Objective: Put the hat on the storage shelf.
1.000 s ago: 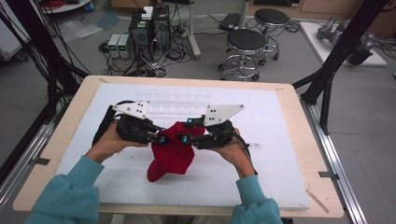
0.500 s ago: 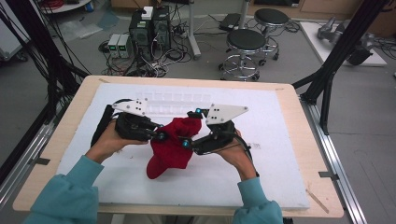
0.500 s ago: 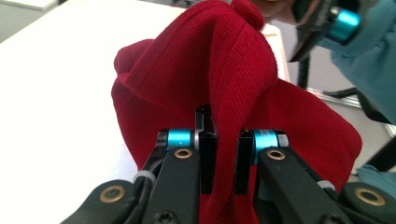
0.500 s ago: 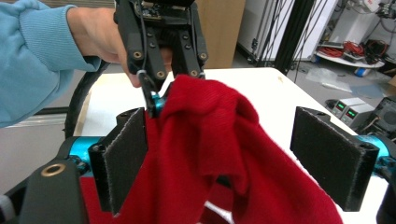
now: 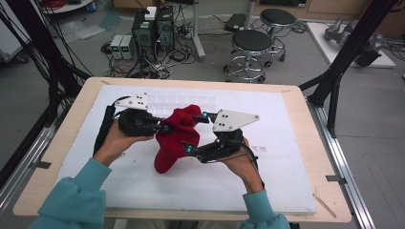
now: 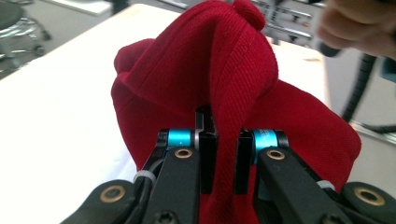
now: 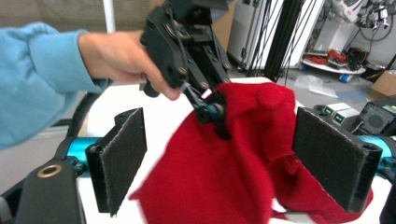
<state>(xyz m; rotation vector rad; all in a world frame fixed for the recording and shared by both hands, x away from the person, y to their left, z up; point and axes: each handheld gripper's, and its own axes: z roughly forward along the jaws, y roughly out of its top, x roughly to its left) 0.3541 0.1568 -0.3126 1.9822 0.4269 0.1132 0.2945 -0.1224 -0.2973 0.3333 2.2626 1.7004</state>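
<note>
**Red cloth pinched on one side, freed on the other**

A red knitted cloth (image 5: 175,137) hangs bunched above the white foam pad (image 5: 286,181) that covers the table (image 5: 52,157), near the pad's middle. Its lower end droops to the pad's surface, while its upper part is lifted clear of it.

The left gripper (image 5: 165,128) sits just left of the cloth and pinches a raised fold of it. In the left gripper view the two black jaws press together on that ribbed fold (image 6: 223,154), and the rest of the cloth (image 6: 233,93) rises beyond them in a rounded hump.

The right gripper (image 5: 196,131) is just right of the cloth, its jaws spread wide, having just been opening. One jaw reaches along the cloth's top edge and the other lies at its lower right side. In the right gripper view the cloth (image 7: 243,172) hangs between the two felt-faced pads (image 7: 123,154), touching neither face clearly, and the left gripper (image 7: 212,112) grips the cloth's upper edge beyond them.

The person's teal sleeves (image 5: 71,200) come in from the pad's near edge. Beyond the pad's far edge, on the floor, stand two round stools (image 5: 250,43).
</note>
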